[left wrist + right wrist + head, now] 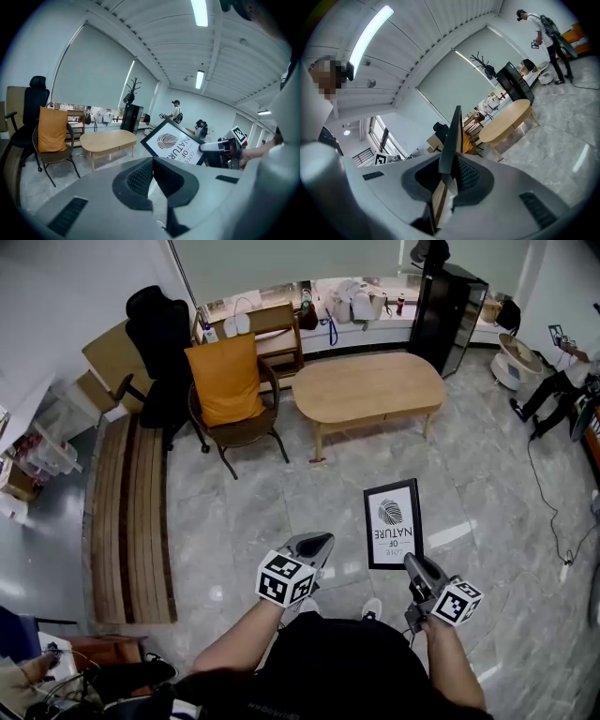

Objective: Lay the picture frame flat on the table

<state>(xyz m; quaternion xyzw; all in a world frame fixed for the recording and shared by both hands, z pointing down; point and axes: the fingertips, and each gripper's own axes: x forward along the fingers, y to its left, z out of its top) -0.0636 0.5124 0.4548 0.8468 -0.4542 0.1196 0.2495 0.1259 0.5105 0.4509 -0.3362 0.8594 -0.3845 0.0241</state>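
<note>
Nearest, at 6 o'clock in the head view, are 2 grippers. The left gripper [317, 542] has its pads pressed together with nothing between them. It is probably kept free to steady the load at set-down. Just right of it, the right gripper [413, 564] pinches the near corner of the 1 black rectangular picture frame [393, 521]. The frame is carried print-up above the grey marble floor [244, 493]. An edge grip like this should let it go down flat.

Farther off at 12 o'clock stands the 1 light wooden oval table [367, 385], bare and well apart from the frame. At 11 o'clock are 2 chairs: a dark chair with an orange cushion [225, 381], and behind it a black office chair [159, 343].
</note>
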